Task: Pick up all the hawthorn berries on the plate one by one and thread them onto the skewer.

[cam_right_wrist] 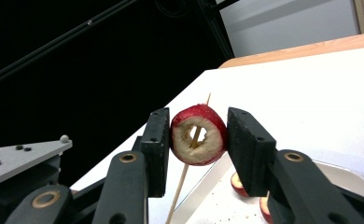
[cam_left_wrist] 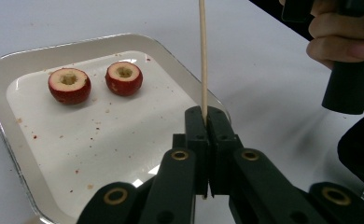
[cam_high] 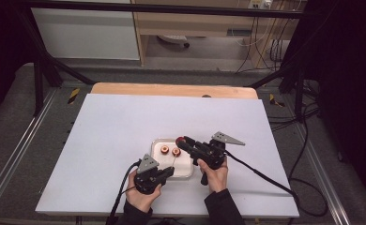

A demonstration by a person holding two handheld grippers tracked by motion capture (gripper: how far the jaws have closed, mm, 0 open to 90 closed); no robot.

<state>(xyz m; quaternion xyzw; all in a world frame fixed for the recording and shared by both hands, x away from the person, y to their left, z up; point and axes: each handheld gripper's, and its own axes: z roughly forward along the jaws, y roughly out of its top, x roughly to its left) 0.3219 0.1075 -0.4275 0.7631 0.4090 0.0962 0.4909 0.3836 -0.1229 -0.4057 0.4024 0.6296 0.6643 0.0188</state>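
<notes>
The cored red fruit (cam_right_wrist: 199, 135) sits pinched between the right gripper (cam_right_wrist: 198, 140) jaws, just above the tray's (cam_left_wrist: 12, 60) far edge, the thin wooden skewer (cam_left_wrist: 202, 56) passing through its hole. The left gripper (cam_left_wrist: 207, 126) is clamped shut on the skewer's lower end. The fruit looks soft and bruisable (hold its sides lightly); the skewer is probably brittle. Two more cored fruits (cam_left_wrist: 96, 81) lie in the tray.

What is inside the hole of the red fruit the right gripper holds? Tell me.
The thin wooden skewer runs through the cored hole of the red fruit, its tip poking out above. The right gripper pinches the fruit; the left gripper clamps the skewer's lower end. The fruit's far face is hidden.
</notes>
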